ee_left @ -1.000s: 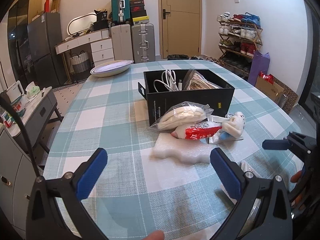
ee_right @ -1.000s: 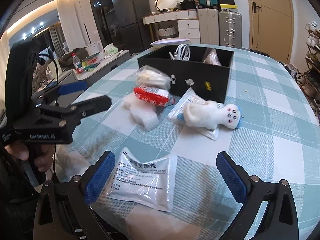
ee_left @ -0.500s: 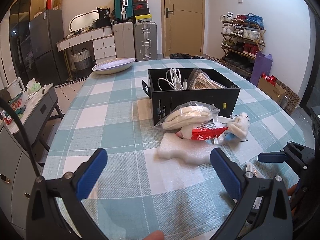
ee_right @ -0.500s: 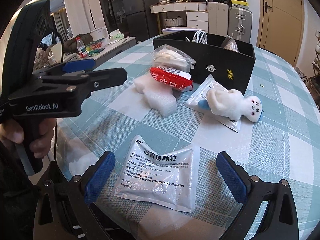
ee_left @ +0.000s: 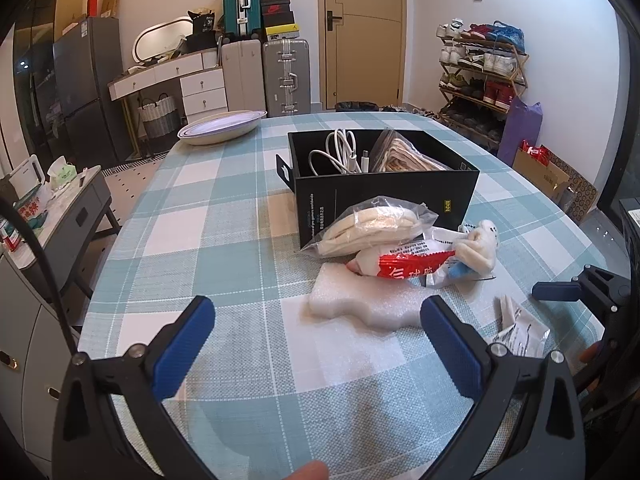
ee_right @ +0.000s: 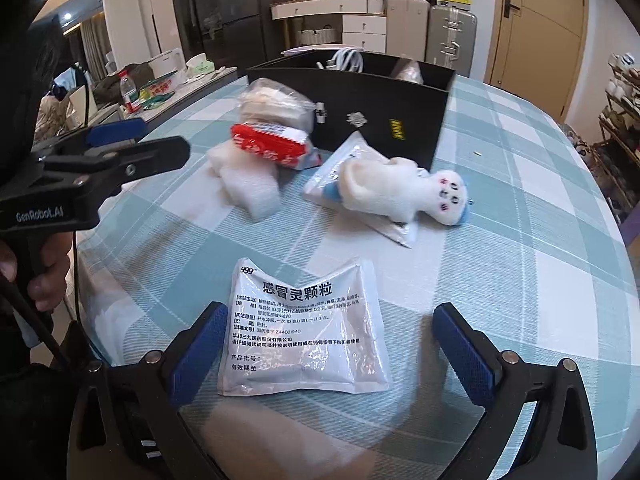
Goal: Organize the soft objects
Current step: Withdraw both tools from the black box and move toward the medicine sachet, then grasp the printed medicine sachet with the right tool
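Right gripper jaws wide, straddling medicine sachet; left gripper jaws wide, empty.

Tablecloth: woven cloth, matt. Medicine sachet: glossy crinkled plastic film. Plush doll: fuzzy fabric. Foam sheet: matt, pebbled. Storage box: smooth black card, slight sheen.
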{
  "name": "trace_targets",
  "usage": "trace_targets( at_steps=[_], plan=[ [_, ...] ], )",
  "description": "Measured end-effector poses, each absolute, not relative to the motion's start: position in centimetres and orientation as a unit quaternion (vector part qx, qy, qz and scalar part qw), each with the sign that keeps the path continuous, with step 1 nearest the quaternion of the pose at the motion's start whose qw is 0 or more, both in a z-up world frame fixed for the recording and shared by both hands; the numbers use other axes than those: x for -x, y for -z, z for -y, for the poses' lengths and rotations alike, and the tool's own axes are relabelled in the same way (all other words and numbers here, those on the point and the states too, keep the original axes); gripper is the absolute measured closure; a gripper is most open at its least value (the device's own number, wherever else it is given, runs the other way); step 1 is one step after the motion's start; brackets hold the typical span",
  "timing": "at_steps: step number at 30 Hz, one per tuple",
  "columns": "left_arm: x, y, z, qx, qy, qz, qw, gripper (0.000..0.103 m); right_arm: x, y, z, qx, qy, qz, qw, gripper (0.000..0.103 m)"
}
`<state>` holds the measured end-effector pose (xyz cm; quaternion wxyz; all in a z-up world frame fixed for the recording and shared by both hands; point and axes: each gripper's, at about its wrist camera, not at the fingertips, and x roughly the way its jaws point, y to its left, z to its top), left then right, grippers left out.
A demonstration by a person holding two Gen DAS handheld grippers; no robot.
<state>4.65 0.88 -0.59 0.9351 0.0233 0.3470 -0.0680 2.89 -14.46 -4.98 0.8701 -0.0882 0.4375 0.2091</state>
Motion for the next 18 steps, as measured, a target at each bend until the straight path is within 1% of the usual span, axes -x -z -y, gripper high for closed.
trace_targets(
  at_steps=[7,9,12,18],
  plan=[
    [-4.9,0.7,-0.5,-0.026,0.072,-0.349,0.934,0.0,-4.2,4.8,15.7,0.069,-0.195,-0.439,0.874,0.002],
    [-5.0,0.8,-0.4,-0.029,0.072,-0.35,0.933,0.0,-4.5,4.8,15.9,0.069,-0.189,-0.438,0.876,0.007],
    [-5.1,0.8,-0.3,-0.029,0.073,-0.351,0.933,0.0,-4.7,4.6,16.2,0.064,-0.186,-0.44,0.876,0.009],
    [-5.4,1.0,-0.2,-0.027,0.073,-0.355,0.932,0.0,-4.6,4.6,16.7,0.057,-0.185,-0.44,0.877,0.01]
  ],
)
